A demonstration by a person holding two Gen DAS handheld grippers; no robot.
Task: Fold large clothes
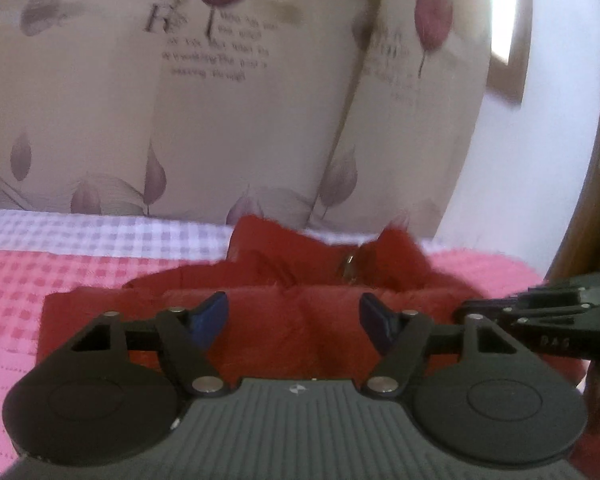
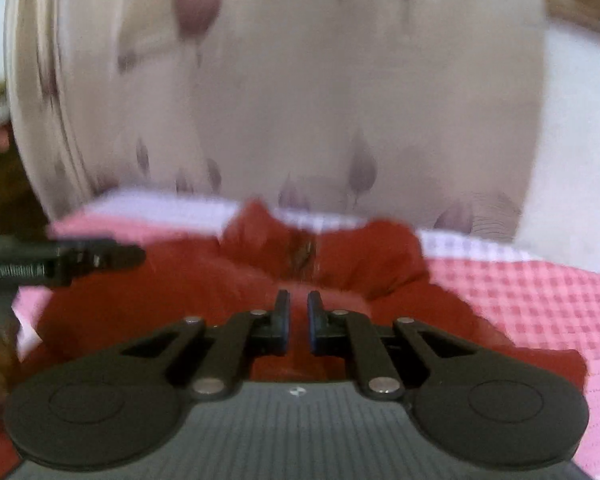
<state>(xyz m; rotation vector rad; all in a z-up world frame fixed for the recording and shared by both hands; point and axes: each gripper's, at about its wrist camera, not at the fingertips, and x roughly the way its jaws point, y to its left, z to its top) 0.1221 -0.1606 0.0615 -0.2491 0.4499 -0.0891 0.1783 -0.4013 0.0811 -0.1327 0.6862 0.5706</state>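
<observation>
A red fleece garment [image 1: 300, 320] with a zip lies bunched on the bed; it also shows in the right wrist view [image 2: 140, 300]. My left gripper [image 1: 294, 316] is open, its blue-padded fingers spread just above the red fabric and holding nothing. My right gripper [image 2: 299, 320] has its jaws almost closed with a narrow gap, low over the garment; I cannot see fabric between them. The right gripper shows at the right edge of the left wrist view [image 1: 540, 312], and the left gripper at the left edge of the right wrist view [image 2: 60, 260].
The bed has a pink checked cover [image 1: 12, 300] with a white checked band [image 1: 100, 228] at the far side. A beige curtain with leaf prints [image 1: 240, 120] hangs behind the bed. A brown wooden frame [image 1: 588, 200] stands at the right.
</observation>
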